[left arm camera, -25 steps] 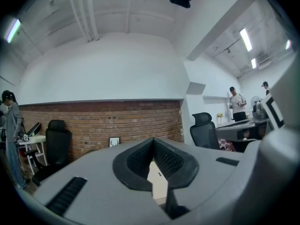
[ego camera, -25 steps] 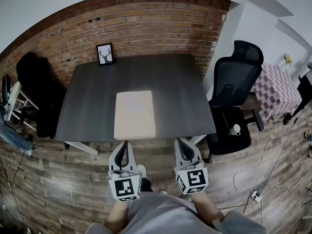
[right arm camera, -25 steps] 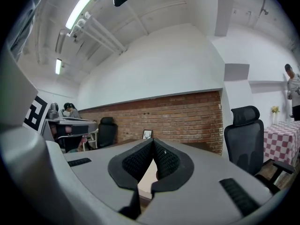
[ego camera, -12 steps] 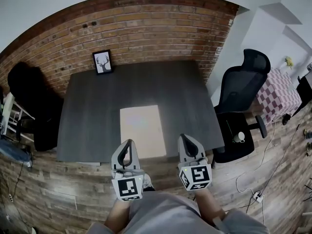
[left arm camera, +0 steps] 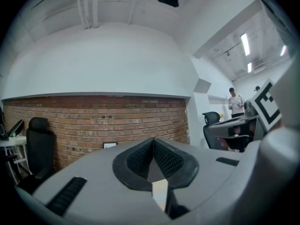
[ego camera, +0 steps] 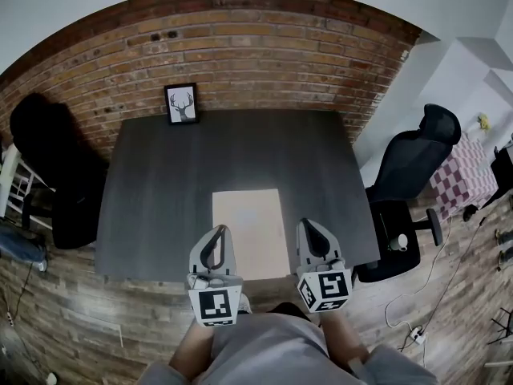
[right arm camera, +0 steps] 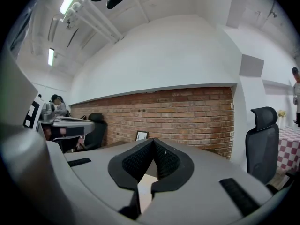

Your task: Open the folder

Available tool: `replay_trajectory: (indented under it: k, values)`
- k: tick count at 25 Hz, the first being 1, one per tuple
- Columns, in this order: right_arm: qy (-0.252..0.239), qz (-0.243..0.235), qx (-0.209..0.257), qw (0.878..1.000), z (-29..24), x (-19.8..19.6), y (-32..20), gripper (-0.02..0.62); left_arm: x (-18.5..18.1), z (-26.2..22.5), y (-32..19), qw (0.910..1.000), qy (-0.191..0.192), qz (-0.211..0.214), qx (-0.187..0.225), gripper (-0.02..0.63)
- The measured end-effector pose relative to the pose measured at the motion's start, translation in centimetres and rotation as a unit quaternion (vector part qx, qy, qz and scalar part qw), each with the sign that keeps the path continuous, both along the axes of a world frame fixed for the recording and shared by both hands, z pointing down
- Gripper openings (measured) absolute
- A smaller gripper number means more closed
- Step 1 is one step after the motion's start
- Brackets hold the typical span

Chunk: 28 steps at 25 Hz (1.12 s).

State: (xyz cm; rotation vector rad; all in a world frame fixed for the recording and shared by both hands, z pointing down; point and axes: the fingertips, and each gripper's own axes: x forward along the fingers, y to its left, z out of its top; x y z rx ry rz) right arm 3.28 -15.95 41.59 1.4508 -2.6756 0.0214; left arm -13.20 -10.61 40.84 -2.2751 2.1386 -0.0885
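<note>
The beige folder (ego camera: 250, 233) lies flat and closed at the 6 o'clock side of the dark desk (ego camera: 160, 183), its short edge toward the person. That looks meant to put the cover within easy reach of both hands.

The left tool (ego camera: 218, 233) sits by the folder's 8 o'clock side and the right tool (ego camera: 310, 227) by its 4 o'clock side. Both point level toward 12 o'clock and flank the folder rather than touch it. Each tool is clenched on nothing, pads pressed together. Opening the folder has not begun; judging from this, a tool would have to release before it could take a cover edge.

A framed deer picture (ego camera: 183, 103) leans against the brick wall (ego camera: 264, 46) at the desk's 11 o'clock corner, well apart from the folder. A black office chair (ego camera: 417, 159) stands off the desk at 3 o'clock and a dark chair (ego camera: 48, 159) at 9 o'clock. Nothing on the desk blocks the cover's swing.
</note>
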Motion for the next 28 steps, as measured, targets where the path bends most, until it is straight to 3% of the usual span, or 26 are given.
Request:
replay_trajectory:
  k: [10,13,16,28]
  values:
    - [0.003,-0.040,-0.022,0.999,1.0,0.4,-2.4,0.000,1.9,1.1,-2.0,0.9999,-0.002,0.007,-0.008,0.008]
    - [0.002,-0.060,-0.043,0.997,1.8,0.7,-3.4,0.002,3.4,1.8,-2.6,0.9995,-0.005,0.024,-0.021,0.127]
    - [0.003,-0.072,-0.063,0.995,3.0,0.9,-4.1,0.010,4.4,2.7,-3.1,0.9992,-0.012,0.024,-0.031,0.142]
    - [0.035,-0.086,-0.131,0.987,9.6,2.7,-5.4,0.072,7.2,8.5,-3.5,0.9906,-0.082,0.043,-0.101,0.149]
